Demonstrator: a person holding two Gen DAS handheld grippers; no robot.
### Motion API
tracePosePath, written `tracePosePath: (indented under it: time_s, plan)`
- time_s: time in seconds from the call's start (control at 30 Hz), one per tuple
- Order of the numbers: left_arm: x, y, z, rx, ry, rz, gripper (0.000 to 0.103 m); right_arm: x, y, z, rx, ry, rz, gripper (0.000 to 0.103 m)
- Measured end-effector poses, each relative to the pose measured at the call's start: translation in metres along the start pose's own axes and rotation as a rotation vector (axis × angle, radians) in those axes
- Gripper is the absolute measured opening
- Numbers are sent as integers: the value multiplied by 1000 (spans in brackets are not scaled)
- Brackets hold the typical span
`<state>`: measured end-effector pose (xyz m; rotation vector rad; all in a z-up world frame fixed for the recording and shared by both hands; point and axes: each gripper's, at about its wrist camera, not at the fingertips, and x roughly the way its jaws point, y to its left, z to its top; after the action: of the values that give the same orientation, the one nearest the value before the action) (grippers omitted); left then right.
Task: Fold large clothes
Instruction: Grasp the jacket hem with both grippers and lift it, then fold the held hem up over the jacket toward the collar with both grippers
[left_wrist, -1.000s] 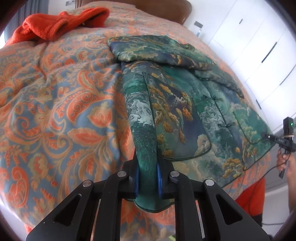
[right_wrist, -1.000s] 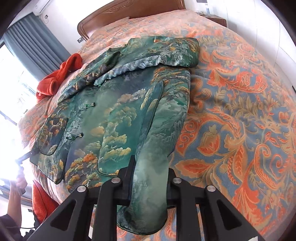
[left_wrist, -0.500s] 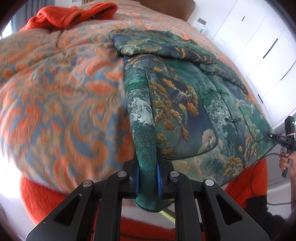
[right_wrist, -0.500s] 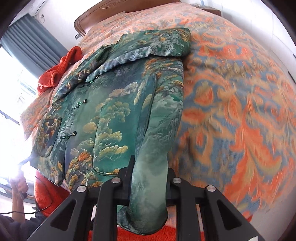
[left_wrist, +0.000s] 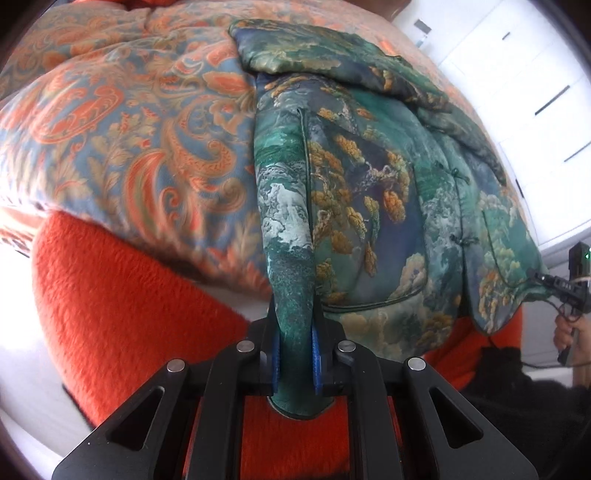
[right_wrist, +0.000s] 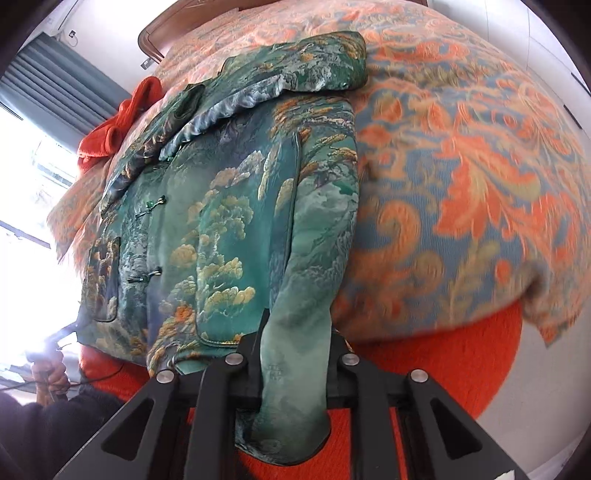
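Both tongs, left (left_wrist: 295, 354) and right (right_wrist: 295, 363), clamped on jacket (left_wrist: 369, 192) hem corners past bed (left_wrist: 129, 147) foot edge. Mid-fold; next, carry hem toward collar.

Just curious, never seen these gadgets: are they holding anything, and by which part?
Both hold the green jacket: the left tool and the right tool each pinch a bottom corner of its hem.

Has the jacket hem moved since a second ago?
Yes. The jacket hem, clamped in the left gripper and right gripper, has been dragged toward the cameras: it lay on the quilt, and now hangs past its edge over the orange blanket.
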<state>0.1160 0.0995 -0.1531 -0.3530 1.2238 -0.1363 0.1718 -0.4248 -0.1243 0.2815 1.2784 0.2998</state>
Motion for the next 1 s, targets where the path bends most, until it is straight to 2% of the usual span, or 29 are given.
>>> tracePosePath:
  time_s: [0.17, 0.27, 0.37, 0.5, 0.67, 0.73, 0.8, 0.9, 0.93, 0.97, 1.0]
  plan:
    - [-28, -4, 47, 7, -38, -46, 10, -20, 13, 5, 21, 14, 69, 15]
    - [-50, -7, 77, 15, -99, -96, 10, -41, 15, 24, 44, -37, 147, 14]
    - [-68, -11, 120, 24, -178, -159, 11, -59, 18, 56, 53, -104, 227, 14]
    - [-75, -11, 199, 1, -246, -257, 11, -68, 31, 112, 18, -179, 286, 14]
    - [-45, -15, 310, -18, -293, -208, 12, -57, 39, 207, 14, -245, 311, 14]
    - [-23, -16, 344, -60, -289, -183, 14, -42, 33, 242, 60, -246, 309, 14]
    - [1, -18, 377, -85, -291, -124, 17, -23, 18, 272, 152, -245, 314, 15]
    - [29, -15, 389, -118, -291, -81, 29, 14, -5, 308, 264, -242, 295, 19]
    - [35, -12, 387, -133, -286, -88, 40, 26, -15, 316, 312, -239, 299, 23]
    - [39, -9, 386, -151, -287, -95, 58, 33, -23, 319, 347, -236, 311, 27]
    - [42, -5, 386, -178, -299, -96, 67, 45, -32, 322, 390, -231, 341, 36]
